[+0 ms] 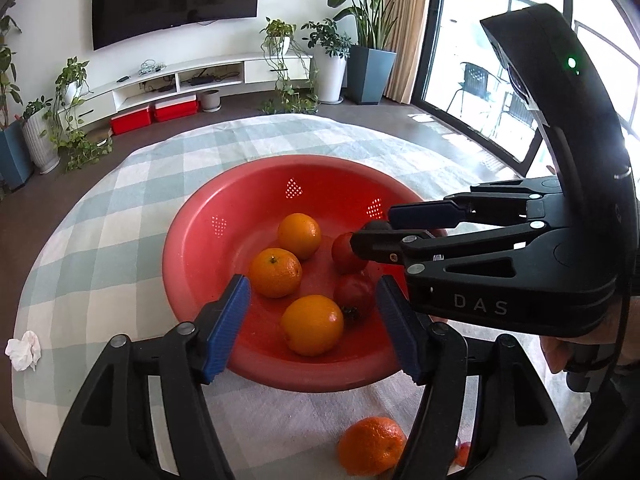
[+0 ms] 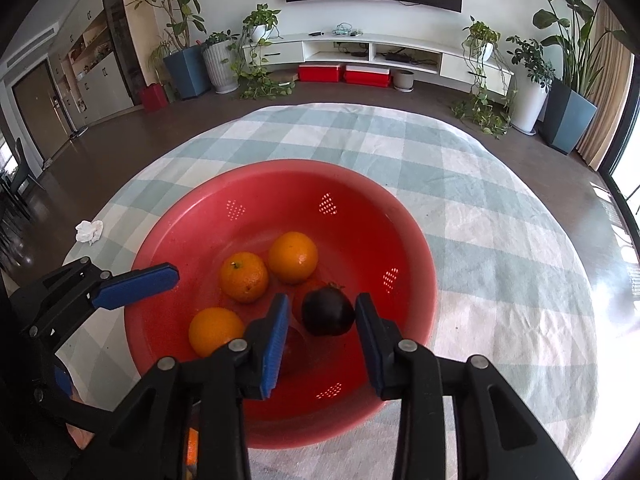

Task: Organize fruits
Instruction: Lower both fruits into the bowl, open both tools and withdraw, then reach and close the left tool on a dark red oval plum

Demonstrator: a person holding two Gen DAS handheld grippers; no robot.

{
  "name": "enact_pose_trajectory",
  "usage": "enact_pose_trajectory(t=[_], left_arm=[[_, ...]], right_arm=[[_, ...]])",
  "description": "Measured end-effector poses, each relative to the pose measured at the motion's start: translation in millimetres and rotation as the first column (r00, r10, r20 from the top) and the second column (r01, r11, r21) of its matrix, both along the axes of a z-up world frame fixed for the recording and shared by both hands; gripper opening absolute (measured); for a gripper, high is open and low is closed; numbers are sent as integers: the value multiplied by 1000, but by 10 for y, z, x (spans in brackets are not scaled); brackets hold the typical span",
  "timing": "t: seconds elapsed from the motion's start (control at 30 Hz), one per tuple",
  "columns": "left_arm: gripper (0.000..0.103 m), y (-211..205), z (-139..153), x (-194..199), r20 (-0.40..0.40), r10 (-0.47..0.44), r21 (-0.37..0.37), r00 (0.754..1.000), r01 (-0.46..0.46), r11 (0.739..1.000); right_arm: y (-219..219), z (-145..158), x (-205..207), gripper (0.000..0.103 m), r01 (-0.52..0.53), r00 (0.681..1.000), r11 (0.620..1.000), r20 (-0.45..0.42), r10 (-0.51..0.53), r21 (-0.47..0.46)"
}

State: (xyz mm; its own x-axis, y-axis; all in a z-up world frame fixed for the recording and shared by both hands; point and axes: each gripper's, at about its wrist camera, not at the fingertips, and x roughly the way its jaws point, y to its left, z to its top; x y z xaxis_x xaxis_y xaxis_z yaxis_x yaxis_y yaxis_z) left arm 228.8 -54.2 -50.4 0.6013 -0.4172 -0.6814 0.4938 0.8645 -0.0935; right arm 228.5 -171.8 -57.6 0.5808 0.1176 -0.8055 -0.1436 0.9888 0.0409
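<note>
A red perforated bowl (image 1: 200,248) (image 2: 416,248) sits on the checked tablecloth. It holds three oranges (image 1: 312,325) (image 2: 293,257) and two dark red fruits (image 1: 354,292) (image 2: 328,311). My left gripper (image 1: 312,324) is open at the bowl's near rim, around the nearest orange without touching it. My right gripper (image 2: 322,336) (image 1: 370,226) is open over the bowl's right side, its blue pads (image 2: 276,344) on either side of a dark red fruit with gaps showing. Another orange (image 1: 370,446) lies on the cloth outside the bowl, near me.
A crumpled white tissue (image 1: 24,350) (image 2: 89,231) lies on the cloth at the left. The round table's checked cloth (image 2: 500,240) spreads to the right of the bowl. A small red fruit (image 1: 463,453) lies beside the loose orange. Plants and a TV cabinet stand beyond.
</note>
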Motion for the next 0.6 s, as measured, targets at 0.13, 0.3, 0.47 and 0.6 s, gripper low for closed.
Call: enact_pose_trajectory(t=[0.13,0.3,0.47,0.6], left_arm=[[70,118,117,-102,24,19,-30,1000,-18,999],[79,328,206,-387,38,49,-83,998,-46,995],[83,511,128,-733,-5,63,-121,998,-63,991],[83,572,102,-1112,-27,30,-152,999,-33,988]], right_arm=[[-32,112,-118,52,7,1000,1000,30,-8,20],[-101,260,-447,53,11,997,999,74,-14,47],[-189,328,-958,58,20,992,994,118,-33,107],[-189,250,-1408,58,21,992,990,120,-38,142]])
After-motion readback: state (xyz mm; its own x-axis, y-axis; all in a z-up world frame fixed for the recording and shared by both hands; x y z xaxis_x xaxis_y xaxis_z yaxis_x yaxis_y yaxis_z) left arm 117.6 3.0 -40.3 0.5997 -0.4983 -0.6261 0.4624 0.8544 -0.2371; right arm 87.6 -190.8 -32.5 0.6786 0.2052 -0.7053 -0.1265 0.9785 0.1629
